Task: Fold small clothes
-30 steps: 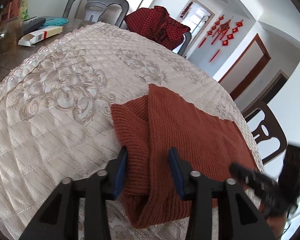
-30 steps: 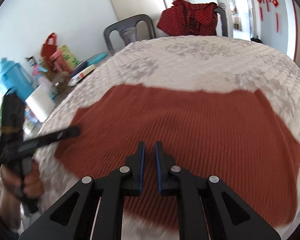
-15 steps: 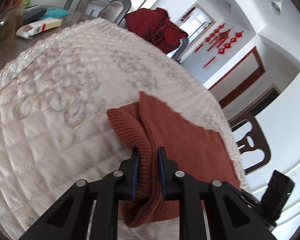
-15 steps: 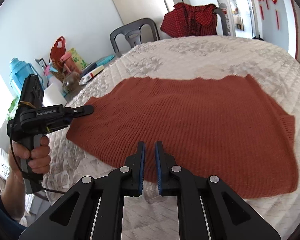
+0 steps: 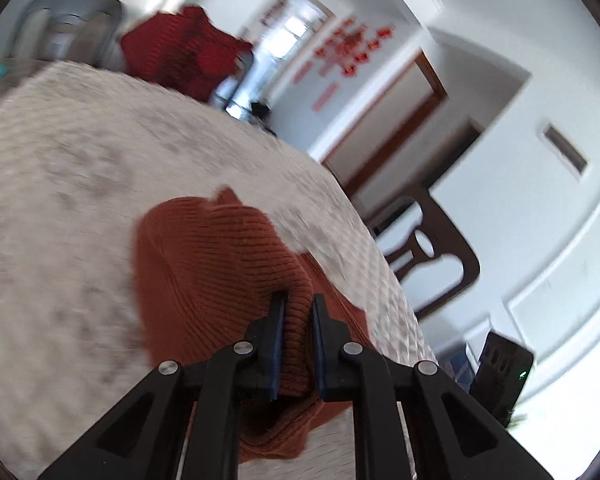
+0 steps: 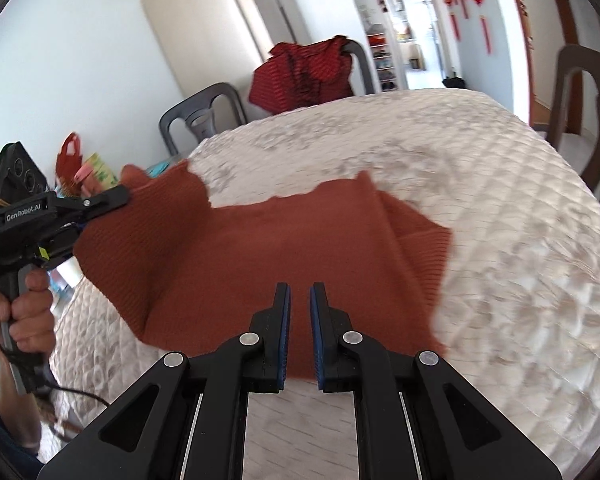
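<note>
My left gripper [image 5: 297,305] is closing its jaws on a bunched fold of the rust sweater [image 6: 268,248], lifted off the quilted table cover [image 6: 500,208]. My right gripper [image 6: 300,294] hovers nearly shut and empty, the sweater spread beyond its tips.
</note>
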Demonstrator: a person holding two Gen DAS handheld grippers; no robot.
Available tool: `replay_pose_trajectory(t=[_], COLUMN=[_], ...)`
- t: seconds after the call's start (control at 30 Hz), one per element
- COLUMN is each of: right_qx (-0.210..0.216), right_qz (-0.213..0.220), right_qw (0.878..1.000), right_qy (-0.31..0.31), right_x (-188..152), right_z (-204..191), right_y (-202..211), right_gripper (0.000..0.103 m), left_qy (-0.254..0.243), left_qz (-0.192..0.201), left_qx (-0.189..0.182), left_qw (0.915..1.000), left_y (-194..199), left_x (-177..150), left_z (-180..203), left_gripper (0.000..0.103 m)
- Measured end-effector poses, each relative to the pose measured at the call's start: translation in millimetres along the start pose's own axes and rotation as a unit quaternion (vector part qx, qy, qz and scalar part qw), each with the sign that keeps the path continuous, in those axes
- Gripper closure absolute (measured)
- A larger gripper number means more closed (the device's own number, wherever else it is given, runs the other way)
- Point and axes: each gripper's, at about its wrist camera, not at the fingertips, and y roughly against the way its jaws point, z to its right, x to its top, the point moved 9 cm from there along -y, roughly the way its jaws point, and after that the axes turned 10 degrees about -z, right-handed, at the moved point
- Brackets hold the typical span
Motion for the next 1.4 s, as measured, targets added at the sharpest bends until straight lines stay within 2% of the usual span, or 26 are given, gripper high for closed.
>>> replay_pose_trajectory(t=[0.13, 0.2, 0.23, 0.3, 0.33, 0.37, 0.43, 0.53, 0.63, 0.8, 0.87, 0.97, 1.13, 1.27, 1.4], right_qx=[0.005, 0.006, 0.007, 0.024, 0.035, 0.05, 0.095, 0.153, 0.194, 0.246, 0.256, 0.282, 0.305, 0.269, 0.256], right_qz=[-0.003, -0.005, -0.006, -0.004, -0.003, -0.003, 0.0, -0.008, -0.047, -0.1, -0.115, -0.131, -0.134, -0.143, -0.131], right_qw=[1.0, 1.0, 1.0, 0.999, 0.999, 0.998, 0.995, 0.987, 0.978, 0.959, 0.952, 0.94, 0.93, 0.941, 0.947], right_qy=[-0.014, -0.019, -0.022, -0.024, -0.027, -0.031, -0.043, -0.052, -0.062, -0.101, -0.121, -0.143, -0.154, -0.146, -0.14], right_x=[-5, -6, -6, -6, -6, -5, -1, 4, 4, 3, 4, 6, 12, 11, 18], right_z=[10, 12, 13, 11, 9, 6, -2, -18, -32, -42, -42, -45, -50, -46, -48], right_y=[2, 2, 3, 4, 4, 3, 4, -1, -19, -42, -47, -50, -48, -58, -64], right_gripper=[0.093, 0.093, 0.093, 0.093, 0.087, 0.072, 0.055, 0.055, 0.055, 0.054, 0.047, 0.046, 0.045, 0.044, 0.045], left_qy=[-0.011, -0.015, -0.024, -0.045, -0.055, -0.064, -0.072, -0.056, -0.037, -0.024, -0.031, -0.035, -0.029, -0.033, -0.035], left_qz=[-0.078, -0.093, -0.085, -0.062, -0.047, -0.027, 0.009, 0.027, 0.024, 0.003, 0.0, -0.008, -0.009, -0.01, -0.01], left_qx=[-0.019, -0.018, -0.018, -0.036, -0.039, -0.032, 0.001, 0.047, 0.081, 0.092, 0.097, 0.099, 0.09, 0.088, 0.088], left_qw=[0.9967, 0.9954, 0.996, 0.9964, 0.9966, 0.9971, 0.9974, 0.997, 0.9958, 0.9955, 0.9948, 0.9944, 0.9955, 0.9955, 0.9955], left_y=[-63, -76, -71, -53, -40, -27, -4, 16, 19, 5, 1, -7, -6, -5, -4], left_x=[-21, -28, -27, -22, -17, -12, -3, 1, -5, -22, -26, -30, -34, -37, -38], left_z=[7, 6, 10, 23, 27, 28, 17, -14, -44, -64, -64, -66, -70, -69, -69], left_gripper=[0.092, 0.092, 0.092, 0.085, 0.082, 0.075, 0.071, 0.071, 0.071, 0.071, 0.071, 0.071, 0.071, 0.071, 0.071])
